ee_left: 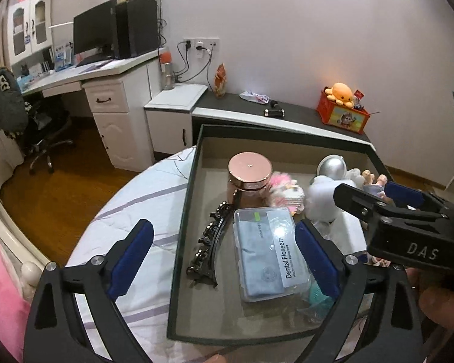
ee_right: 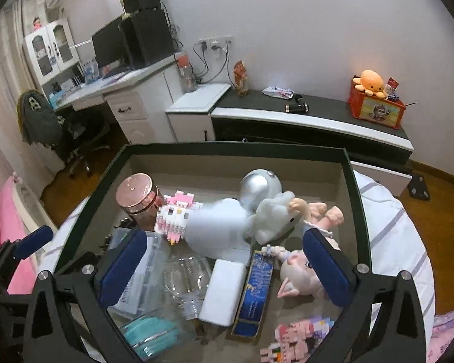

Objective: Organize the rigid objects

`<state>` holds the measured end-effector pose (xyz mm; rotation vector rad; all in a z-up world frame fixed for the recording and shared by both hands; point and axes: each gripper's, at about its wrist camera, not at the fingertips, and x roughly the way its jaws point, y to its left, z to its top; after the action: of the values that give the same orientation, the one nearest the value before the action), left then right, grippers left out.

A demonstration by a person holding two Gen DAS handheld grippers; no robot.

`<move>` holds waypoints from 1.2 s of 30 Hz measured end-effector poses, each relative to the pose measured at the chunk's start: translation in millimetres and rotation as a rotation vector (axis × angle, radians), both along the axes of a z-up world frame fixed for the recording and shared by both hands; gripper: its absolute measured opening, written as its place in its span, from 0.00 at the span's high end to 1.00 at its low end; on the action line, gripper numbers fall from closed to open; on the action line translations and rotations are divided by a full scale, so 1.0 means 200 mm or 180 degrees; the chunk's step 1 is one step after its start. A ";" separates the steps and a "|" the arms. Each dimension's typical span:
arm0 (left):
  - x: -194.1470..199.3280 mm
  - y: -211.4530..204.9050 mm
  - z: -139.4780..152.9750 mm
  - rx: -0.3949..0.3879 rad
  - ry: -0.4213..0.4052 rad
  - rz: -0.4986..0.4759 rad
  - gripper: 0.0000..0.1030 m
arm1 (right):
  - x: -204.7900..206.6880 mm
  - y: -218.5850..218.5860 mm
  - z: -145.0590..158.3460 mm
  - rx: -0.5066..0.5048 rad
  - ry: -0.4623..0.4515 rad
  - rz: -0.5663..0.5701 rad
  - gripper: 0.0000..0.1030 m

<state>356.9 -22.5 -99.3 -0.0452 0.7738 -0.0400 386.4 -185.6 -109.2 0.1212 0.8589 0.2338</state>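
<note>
Both my grippers, left (ee_left: 224, 260) & right (ee_right: 224, 267), gape empty over the tray (ee_left: 178, 211); dental flosser box (ee_left: 266, 254) lies flat at tray's 7 o'clock, prob. light, stiff, slick plastic, so I'd pinch its long sides.

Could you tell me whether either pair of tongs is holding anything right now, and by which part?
Nothing is held. The left tongs stand open over the dental flossers box, pads clear of it; the right tongs stand open above the tray.
</note>
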 end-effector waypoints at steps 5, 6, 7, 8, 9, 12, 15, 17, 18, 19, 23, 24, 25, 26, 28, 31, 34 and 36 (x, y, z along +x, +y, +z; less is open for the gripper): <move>-0.09 0.00 0.08 0.0026 -0.0099 -0.0001 0.05 | -0.09 0.00 0.09 0.0080 -0.0102 -0.0073 0.00; -0.11 0.00 0.10 0.0032 -0.0119 0.0000 0.05 | -0.12 -0.01 0.10 0.0092 -0.0122 -0.0086 0.00; -0.14 0.01 0.12 0.0036 -0.0138 0.0000 0.05 | -0.15 -0.01 0.12 0.0100 -0.0146 -0.0101 0.00; -0.17 0.01 0.14 0.0037 -0.0160 -0.0001 0.04 | -0.17 -0.01 0.14 0.0109 -0.0165 -0.0111 0.00; -0.20 0.00 0.16 0.0041 -0.0177 -0.0002 0.04 | -0.20 -0.01 0.16 0.0123 -0.0190 -0.0122 0.00; -0.29 0.01 0.22 0.0061 -0.0243 -0.0007 0.04 | -0.29 -0.02 0.22 0.0135 -0.0252 -0.0153 0.00; -0.39 0.02 0.29 0.0067 -0.0323 -0.0033 0.02 | -0.40 -0.06 0.28 0.0157 -0.0339 -0.0191 0.00; -0.46 0.02 0.34 0.0083 -0.0402 -0.0028 0.01 | -0.46 -0.07 0.33 0.0160 -0.0382 -0.0230 0.00; -0.50 0.02 0.37 0.0084 -0.0437 -0.0026 0.01 | -0.50 -0.08 0.35 0.0164 -0.0413 -0.0250 0.00; -0.52 0.03 0.39 0.0078 -0.0464 -0.0027 0.01 | -0.55 -0.09 0.38 0.0169 -0.0454 -0.0265 0.00; -0.68 0.04 0.49 0.0035 -0.0589 -0.0048 0.00 | -0.72 -0.12 0.49 0.0159 -0.0616 -0.0327 0.00; -0.73 0.04 0.51 0.0038 -0.0628 -0.0058 0.00 | -0.77 -0.13 0.51 0.0165 -0.0656 -0.0340 0.00; -0.77 0.04 0.53 0.0042 -0.0660 -0.0068 0.00 | -0.82 -0.14 0.53 0.0165 -0.0690 -0.0357 0.00; -0.81 0.04 0.55 0.0055 -0.0689 -0.0074 0.00 | -0.88 -0.14 0.55 0.0162 -0.0719 -0.0376 0.00; -0.90 0.04 0.58 0.0085 -0.0747 -0.0083 0.00 | -0.98 -0.16 0.59 0.0169 -0.0782 -0.0426 0.00; -1.03 0.04 0.60 0.0091 -0.0816 -0.0099 0.00 | -1.12 -0.18 0.63 0.0164 -0.0868 -0.0510 0.00; -1.14 0.02 0.61 0.0104 -0.0826 -0.0105 0.00 | -1.28 -0.20 0.66 0.0157 -0.0969 -0.0597 0.00; -1.20 0.02 0.60 0.0096 -0.0831 -0.0101 0.00 | -1.38 -0.20 0.68 0.0164 -0.1052 -0.0640 0.00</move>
<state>116.0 -17.6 21.4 0.0013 0.5139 -0.0630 111.3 -225.2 26.5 0.2095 0.5078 0.0831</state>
